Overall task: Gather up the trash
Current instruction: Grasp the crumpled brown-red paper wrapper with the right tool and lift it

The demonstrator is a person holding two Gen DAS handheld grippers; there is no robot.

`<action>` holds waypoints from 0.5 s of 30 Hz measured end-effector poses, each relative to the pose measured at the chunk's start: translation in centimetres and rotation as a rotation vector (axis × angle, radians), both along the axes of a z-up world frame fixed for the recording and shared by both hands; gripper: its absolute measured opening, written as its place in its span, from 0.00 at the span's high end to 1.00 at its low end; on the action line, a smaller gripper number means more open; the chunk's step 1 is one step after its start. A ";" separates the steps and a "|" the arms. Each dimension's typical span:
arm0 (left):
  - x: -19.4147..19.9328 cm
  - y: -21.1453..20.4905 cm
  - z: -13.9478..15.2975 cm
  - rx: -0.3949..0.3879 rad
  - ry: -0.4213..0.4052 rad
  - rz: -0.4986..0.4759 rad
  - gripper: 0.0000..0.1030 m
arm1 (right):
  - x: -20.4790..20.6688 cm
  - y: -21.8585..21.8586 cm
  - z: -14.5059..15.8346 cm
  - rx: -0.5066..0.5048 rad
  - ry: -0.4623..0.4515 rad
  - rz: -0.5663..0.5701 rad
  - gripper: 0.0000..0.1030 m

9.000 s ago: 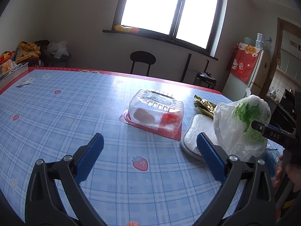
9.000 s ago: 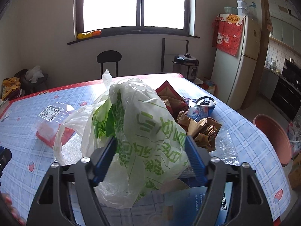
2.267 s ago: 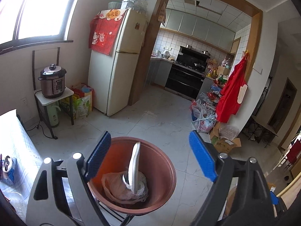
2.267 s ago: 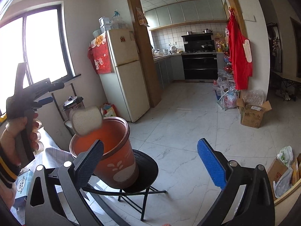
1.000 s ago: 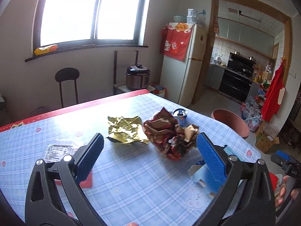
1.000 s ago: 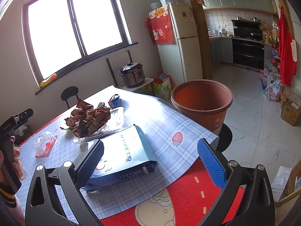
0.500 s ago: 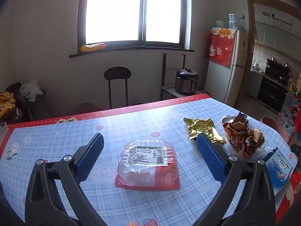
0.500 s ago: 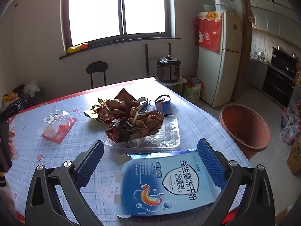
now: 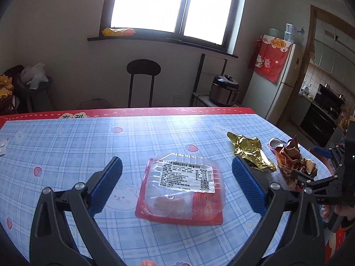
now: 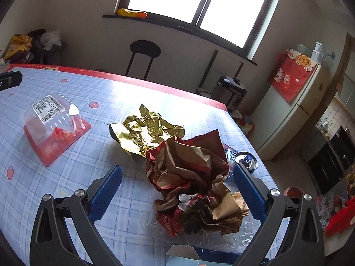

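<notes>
A clear plastic food box on a red base (image 9: 184, 188) lies on the blue checked table, just ahead of my open, empty left gripper (image 9: 177, 185); it also shows in the right wrist view (image 10: 53, 124). A crumpled red-brown paper bag (image 10: 193, 184) sits on a clear plastic tray (image 10: 244, 232), between the fingers of my open, empty right gripper (image 10: 177, 188). A gold foil wrapper (image 10: 144, 133) lies behind the bag. An open drink can (image 10: 246, 160) stands to the bag's right. The foil (image 9: 250, 153) and bag (image 9: 292, 161) show right in the left view.
A blue-white carton (image 10: 184, 257) lies at the near table edge. Beyond the table stand a black chair (image 9: 143, 79), a rice cooker (image 9: 224, 90) on a low stand and a fridge (image 10: 295, 102). The table's red border (image 9: 155, 112) marks its far edge.
Both grippers turned from the orange bin back to the table and came lower and closer. The left now faces the plastic box, the right the crumpled bag. The sponge and white bag are gone.
</notes>
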State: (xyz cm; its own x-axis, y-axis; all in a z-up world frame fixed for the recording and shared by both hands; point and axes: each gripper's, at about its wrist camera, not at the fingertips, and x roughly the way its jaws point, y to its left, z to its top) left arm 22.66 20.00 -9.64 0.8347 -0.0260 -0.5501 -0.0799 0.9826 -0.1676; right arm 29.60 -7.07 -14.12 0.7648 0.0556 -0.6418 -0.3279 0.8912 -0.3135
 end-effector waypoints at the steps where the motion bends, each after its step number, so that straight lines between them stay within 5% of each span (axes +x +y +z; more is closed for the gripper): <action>1: 0.1 0.2 -0.1 -0.004 0.001 0.006 0.05 | 0.7 0.1 -0.5 -0.018 0.021 -0.026 0.05; 8: 0.3 1.3 -0.5 -0.052 0.014 0.034 0.05 | 2.8 -0.7 -2.1 0.015 0.108 -0.121 0.06; 11: 0.4 1.1 -0.6 -0.051 0.018 0.036 0.05 | 2.3 -1.2 -1.5 0.043 0.105 -0.106 0.21; 12: 0.4 0.9 -0.5 -0.048 0.019 0.034 0.05 | 2.3 -1.3 -1.4 0.079 0.132 -0.084 0.40; 14: 0.4 0.6 -0.4 -0.041 0.016 0.025 0.05 | 1.9 -1.4 -1.2 0.093 0.140 -0.078 0.48; 15: 0.3 0.4 -0.4 -0.038 0.013 0.019 0.05 | 1.6 -1.2 -1.1 0.098 0.137 -0.062 0.61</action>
State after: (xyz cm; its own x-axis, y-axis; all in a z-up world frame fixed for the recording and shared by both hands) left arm 22.91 20.44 -10.04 0.8278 -0.0316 -0.5602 -0.1009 0.9738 -0.2040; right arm 31.20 -8.27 -15.17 0.6742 0.0786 -0.7344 -0.3050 0.9352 -0.1799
